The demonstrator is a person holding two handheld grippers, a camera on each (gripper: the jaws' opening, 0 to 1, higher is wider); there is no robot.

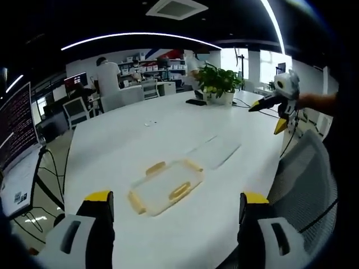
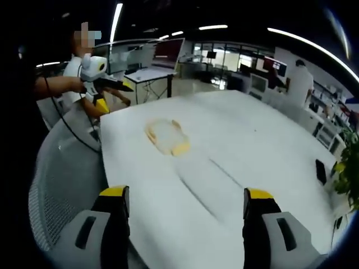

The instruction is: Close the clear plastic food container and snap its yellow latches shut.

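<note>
A clear container piece (image 1: 166, 187) with yellow latches (image 1: 179, 190) is laid flat near the table's (image 1: 185, 117) near edge, a clear flat panel (image 1: 215, 151) (seemingly its other half) lying just beyond it.

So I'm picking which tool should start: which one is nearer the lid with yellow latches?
Left. The left tool sits just short of the lid; the right tool is farther back, beyond the clear box.

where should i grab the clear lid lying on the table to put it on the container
Grip the lid by a long edge, coming in low from the side: it lies flat on the table beside the container, so only its thin rim offers a pinch. Both grippers, left and right, hang open above the table.
</note>
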